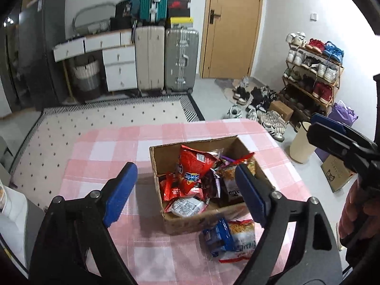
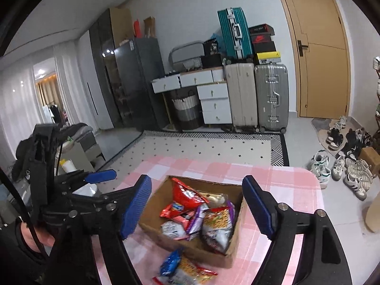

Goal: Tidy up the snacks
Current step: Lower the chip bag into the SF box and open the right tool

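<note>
A cardboard box sat on the counter, which was covered with a pink checked cloth, and the box was heaped with snack bags. A red bag stood tallest among them; the print on most of the packets was too small to read. Just in front of the box's near wall, two packets lay on the cloth touching each other: a blue packet and a noodle packet, both blurred and partly cut off in the right wrist view.

The left hand-held gripper hung over the near part of the box with its blue pads spread wide and nothing pressed between them. The right hand-held gripper was likewise spread wide and gripped nothing, the box showing through its gap. Its far tip also showed at the right edge of the left wrist view.
</note>
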The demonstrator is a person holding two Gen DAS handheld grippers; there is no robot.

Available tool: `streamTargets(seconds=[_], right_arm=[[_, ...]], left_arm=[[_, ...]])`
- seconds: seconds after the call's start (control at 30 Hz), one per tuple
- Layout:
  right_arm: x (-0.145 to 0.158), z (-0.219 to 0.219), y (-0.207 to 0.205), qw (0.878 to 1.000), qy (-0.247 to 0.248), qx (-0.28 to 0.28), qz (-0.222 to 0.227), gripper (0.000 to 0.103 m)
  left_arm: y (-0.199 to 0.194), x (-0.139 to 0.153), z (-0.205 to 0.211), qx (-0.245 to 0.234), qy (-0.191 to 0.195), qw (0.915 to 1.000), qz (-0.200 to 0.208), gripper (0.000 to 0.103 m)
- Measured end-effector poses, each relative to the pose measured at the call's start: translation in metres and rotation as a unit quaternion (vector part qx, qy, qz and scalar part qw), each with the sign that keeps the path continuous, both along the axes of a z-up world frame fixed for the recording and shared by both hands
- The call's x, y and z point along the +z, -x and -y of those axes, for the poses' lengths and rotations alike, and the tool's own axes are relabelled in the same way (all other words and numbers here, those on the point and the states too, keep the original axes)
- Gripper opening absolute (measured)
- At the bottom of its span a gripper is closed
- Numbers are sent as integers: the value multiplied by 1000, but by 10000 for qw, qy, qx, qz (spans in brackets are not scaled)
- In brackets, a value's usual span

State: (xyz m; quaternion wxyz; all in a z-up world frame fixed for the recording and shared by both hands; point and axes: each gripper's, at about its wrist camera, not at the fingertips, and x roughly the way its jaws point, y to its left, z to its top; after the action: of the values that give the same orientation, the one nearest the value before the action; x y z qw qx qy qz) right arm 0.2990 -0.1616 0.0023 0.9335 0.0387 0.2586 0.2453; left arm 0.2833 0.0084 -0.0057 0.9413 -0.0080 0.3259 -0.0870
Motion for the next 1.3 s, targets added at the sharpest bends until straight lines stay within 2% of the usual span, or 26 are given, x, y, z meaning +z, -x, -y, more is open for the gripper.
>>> streamTargets(seconds=[0.17,0.23,0.3,0.5,0.7,0.8,1.0,1.17,1.3], right_arm=[[16,1,39,9996,-54,70,250,83],[23,1,56,9992,-108,96,381,88],[26,2,75,9985,-136,98,516,90],[26,3,123,9972,-151,69,729,97],[13,12,160,9964,-294,-71,792,101],[5,16,164,9969,-327,-130,698,101],[-23,22,174,9968,-471,-277,579,102],[-53,16,161,9984,-457,-261,187,102],[-78,13,153,9981,-521,-314,-46,102]], left_arm=[[39,13,-1,24,106,9997,237,95],[54,16,1,52,-35,9990,432,102],[68,17,3,60,-186,9983,551,102],[103,17,-1,83,21,9982,596,102],[134,7,0,115,-54,9983,574,102],[148,-3,-2,81,47,9983,573,102],[169,-19,-18,394,-7,9957,832,102],[173,-39,-36,512,299,9960,670,102],[167,-61,-42,613,309,9965,478,102]])
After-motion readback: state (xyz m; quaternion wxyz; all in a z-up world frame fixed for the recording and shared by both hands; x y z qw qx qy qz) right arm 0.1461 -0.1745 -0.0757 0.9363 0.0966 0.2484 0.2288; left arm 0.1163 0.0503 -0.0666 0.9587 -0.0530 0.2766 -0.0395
